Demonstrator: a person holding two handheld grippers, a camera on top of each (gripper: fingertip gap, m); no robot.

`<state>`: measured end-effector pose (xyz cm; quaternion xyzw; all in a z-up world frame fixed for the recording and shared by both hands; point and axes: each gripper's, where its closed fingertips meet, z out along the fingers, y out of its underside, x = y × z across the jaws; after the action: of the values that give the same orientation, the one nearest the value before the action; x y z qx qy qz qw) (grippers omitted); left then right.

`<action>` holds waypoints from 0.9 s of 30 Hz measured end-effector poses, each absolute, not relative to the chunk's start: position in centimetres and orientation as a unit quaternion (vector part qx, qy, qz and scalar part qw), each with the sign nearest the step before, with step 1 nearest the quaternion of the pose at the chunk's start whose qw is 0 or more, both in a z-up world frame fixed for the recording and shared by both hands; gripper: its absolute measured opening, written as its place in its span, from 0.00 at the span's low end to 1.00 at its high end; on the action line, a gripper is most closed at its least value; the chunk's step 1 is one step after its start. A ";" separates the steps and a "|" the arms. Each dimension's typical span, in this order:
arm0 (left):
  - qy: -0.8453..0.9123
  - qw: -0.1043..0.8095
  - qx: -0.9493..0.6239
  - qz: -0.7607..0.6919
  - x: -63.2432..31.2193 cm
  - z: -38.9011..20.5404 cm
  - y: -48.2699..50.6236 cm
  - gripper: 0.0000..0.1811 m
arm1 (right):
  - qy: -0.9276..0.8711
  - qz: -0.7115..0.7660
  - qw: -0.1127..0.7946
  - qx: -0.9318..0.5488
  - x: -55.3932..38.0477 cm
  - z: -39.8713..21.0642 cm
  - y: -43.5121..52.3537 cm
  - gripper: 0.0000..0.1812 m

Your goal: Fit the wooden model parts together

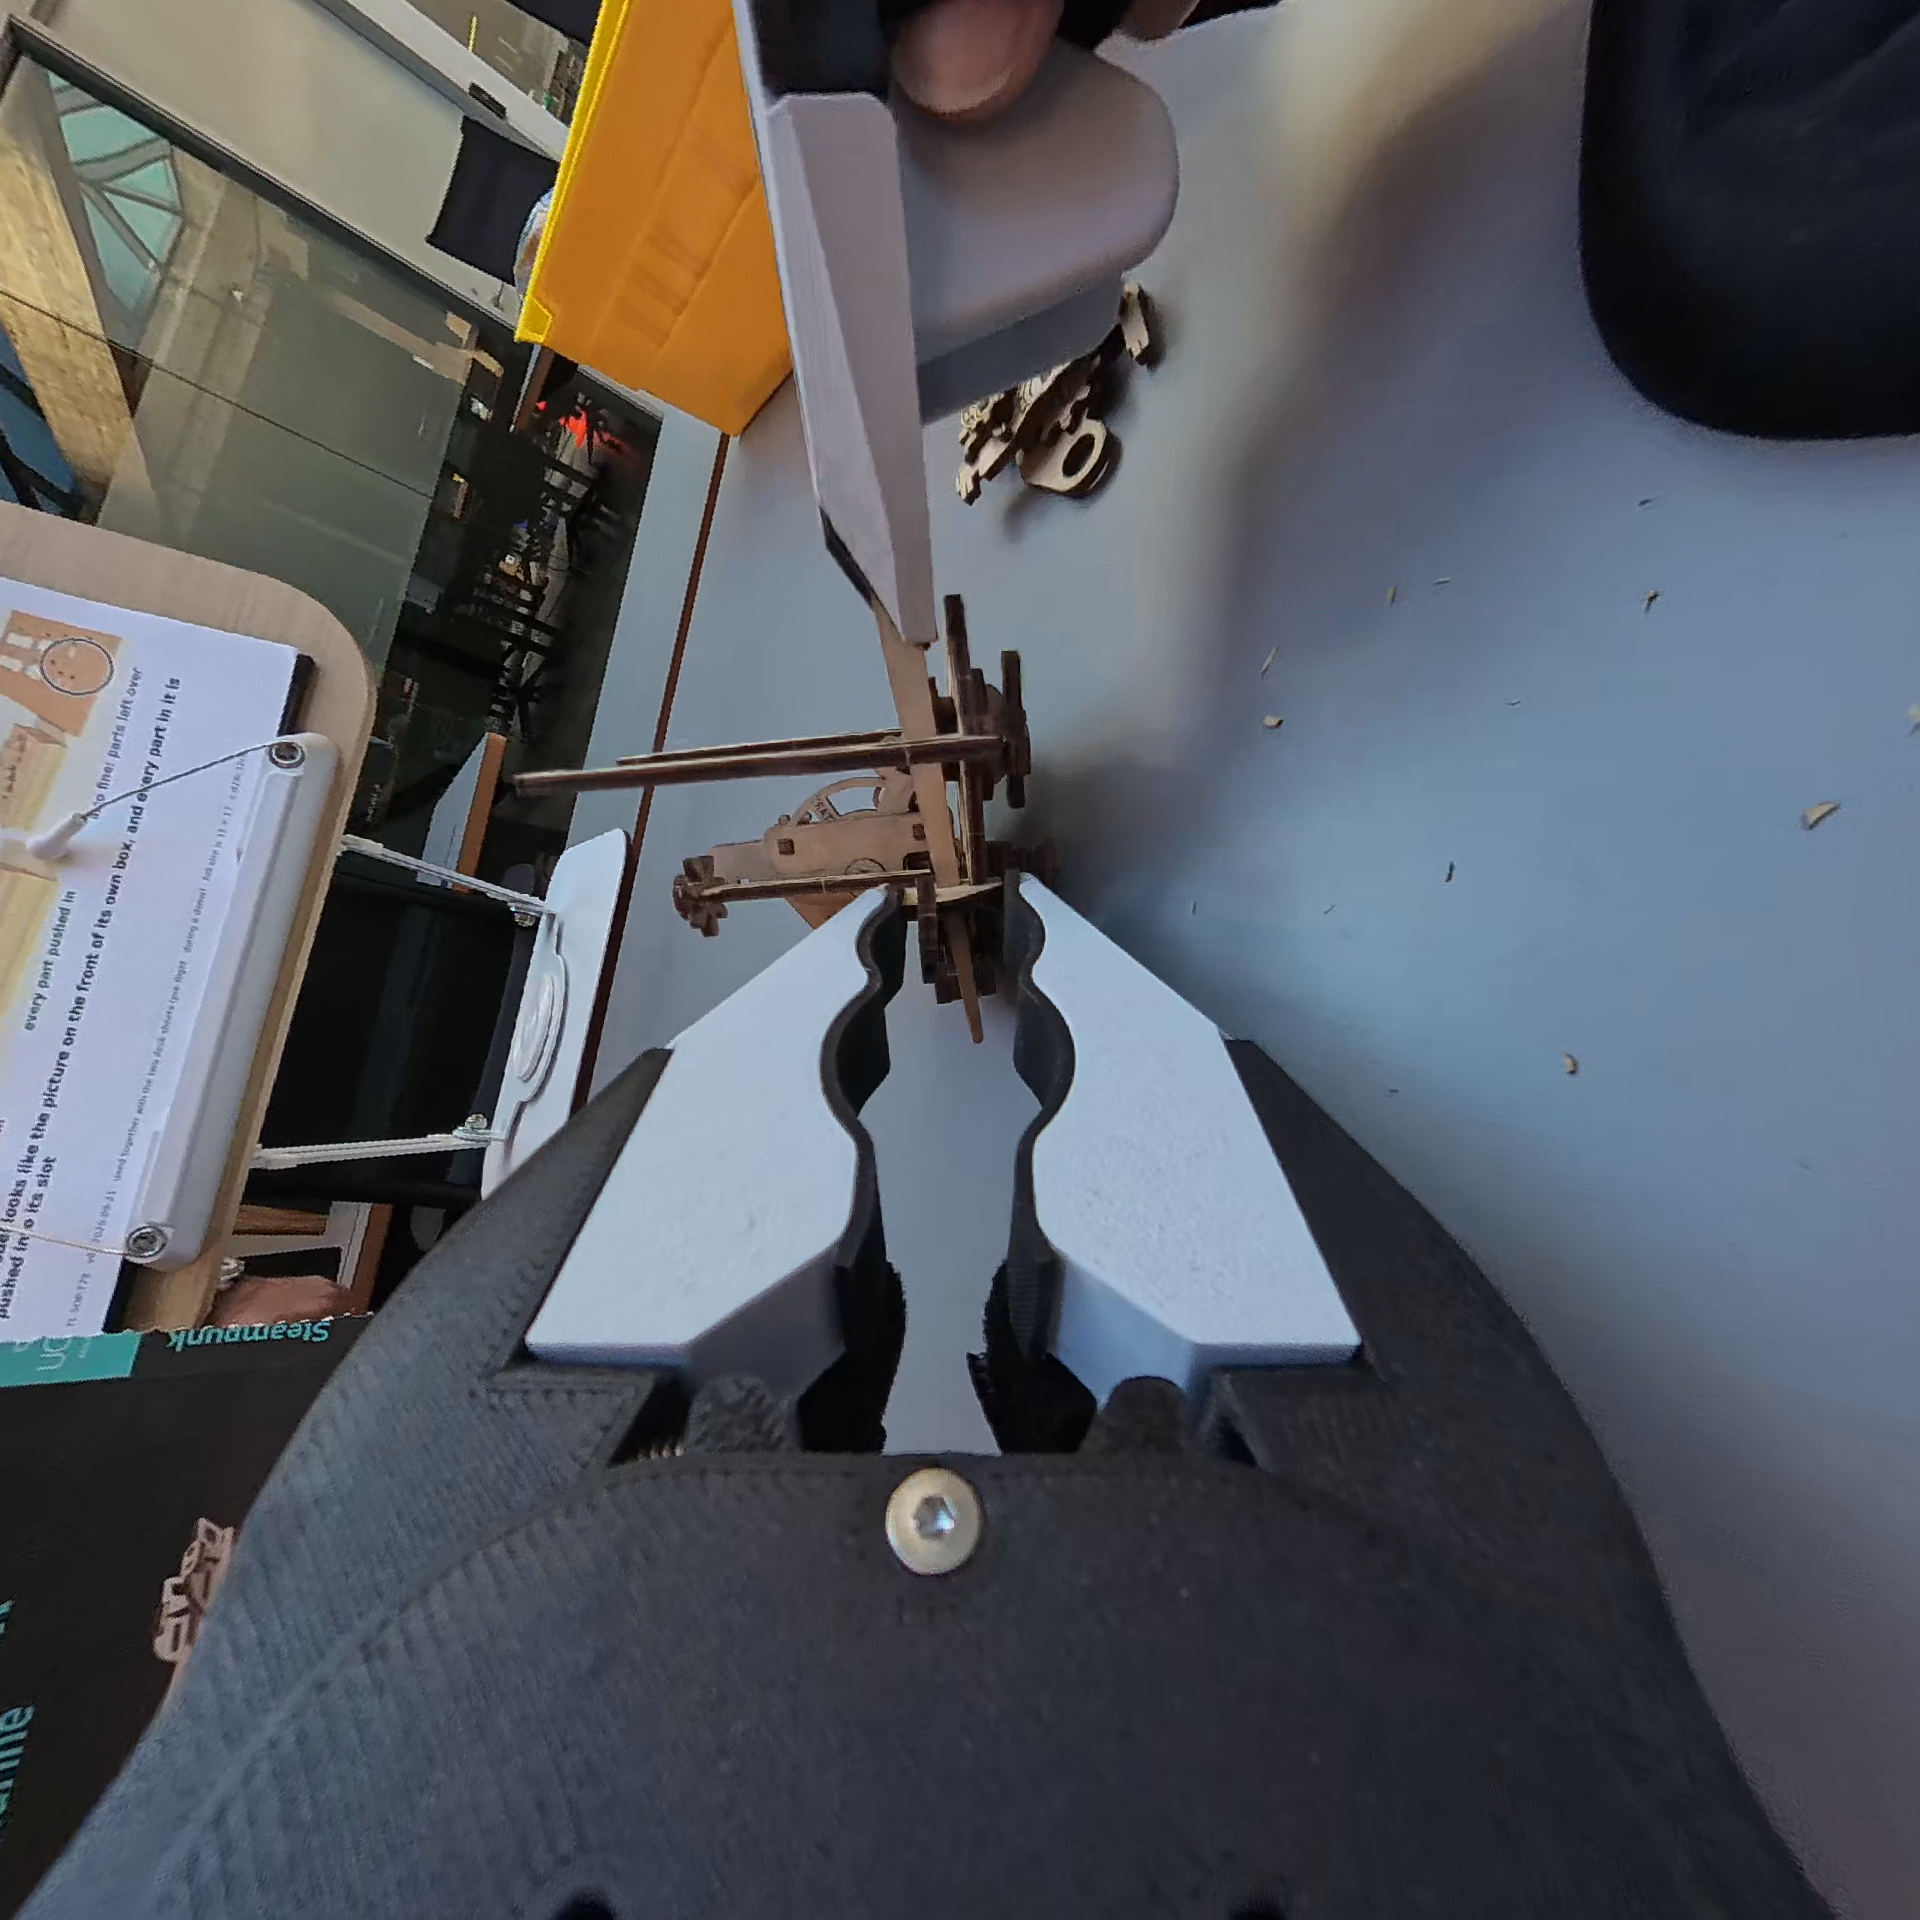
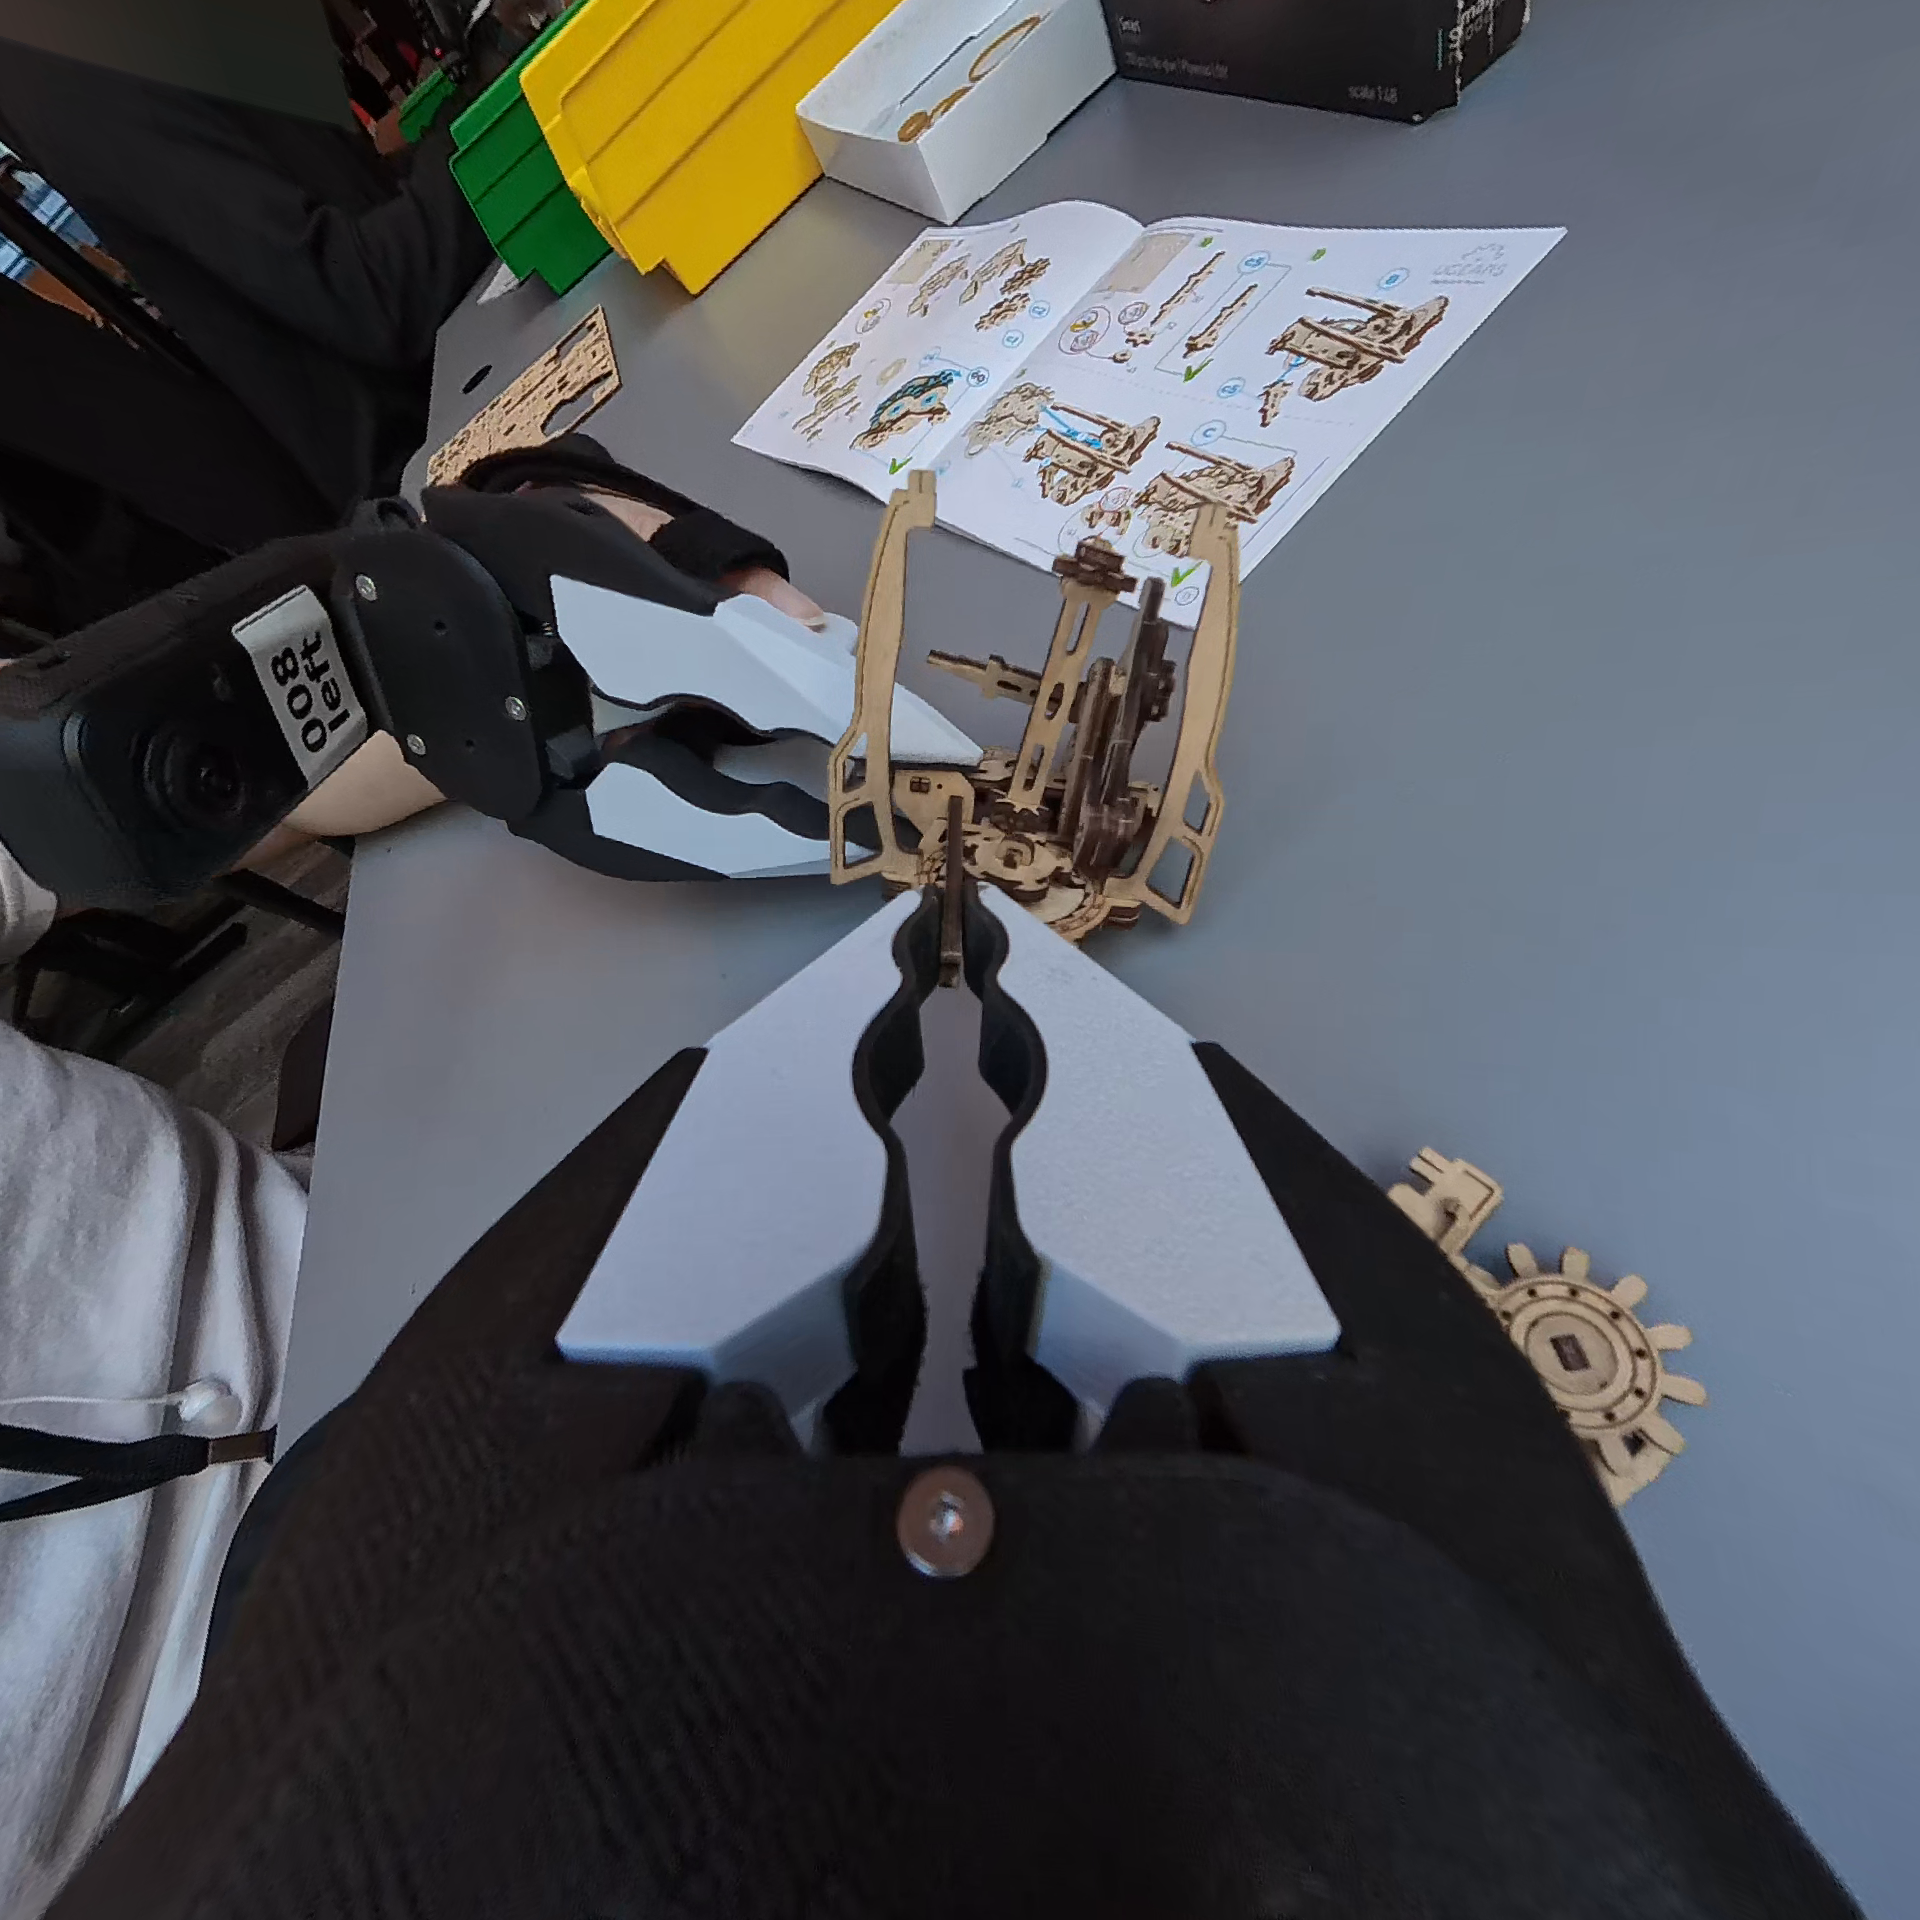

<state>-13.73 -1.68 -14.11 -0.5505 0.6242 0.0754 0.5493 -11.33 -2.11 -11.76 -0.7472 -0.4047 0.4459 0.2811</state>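
A partly built wooden model (image 2: 1049, 790) with two tall arched side frames and several gears stands on the grey table (image 2: 1558, 831). My left gripper (image 1: 954, 899) is turned on its side, one finger low at the table, and its pad tips press on the model's base (image 1: 951, 883). It comes in from the left in the right wrist view (image 2: 920, 805). My right gripper (image 2: 948, 904) is shut on a thin wooden strip (image 2: 951, 831), seen edge-on, whose far end is at the model's base. In the left wrist view the right gripper (image 1: 904, 613) holds the strip (image 1: 935, 790) slanting across the model.
An open instruction booklet (image 2: 1143, 364) lies behind the model. Yellow (image 2: 675, 135) and green bins (image 2: 509, 187), a white box (image 2: 956, 94) and a black box (image 2: 1351, 52) stand at the back. A wooden gear wheel (image 2: 1569, 1351) lies at the right. Loose wooden parts (image 1: 1049, 426) lie on the table. Some 4 centimeters of space lies between my two pairs of fingers. The wooden gear wheel (image 2: 1569, 1351) sits 11 centimeters or so from the ends of my right fingers.
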 end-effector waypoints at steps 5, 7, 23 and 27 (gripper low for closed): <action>0.627 0.545 -0.554 0.057 -13.6 -14.1 -2.0 0.10 | -0.444 0.416 0.275 -0.744 -11.2 -11.8 -2.5 0.01; 0.626 0.543 -0.556 0.055 -13.6 -14.2 -2.0 0.09 | -0.509 0.368 0.314 -0.712 -11.3 -11.6 -2.7 0.02; 0.643 0.554 -0.517 0.108 -13.6 -14.1 -2.1 0.10 | -0.303 0.513 0.192 -0.780 -11.1 -11.9 -2.3 0.01; 0.640 0.555 -0.524 0.092 -13.4 -14.0 -2.2 0.10 | -0.357 0.464 0.224 -0.779 -11.0 -11.7 -2.6 0.01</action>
<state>-13.39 -2.20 -14.03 -0.5240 0.6396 0.0916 0.5549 -11.00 -2.63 -11.67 -0.7790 -0.3570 0.4642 0.2240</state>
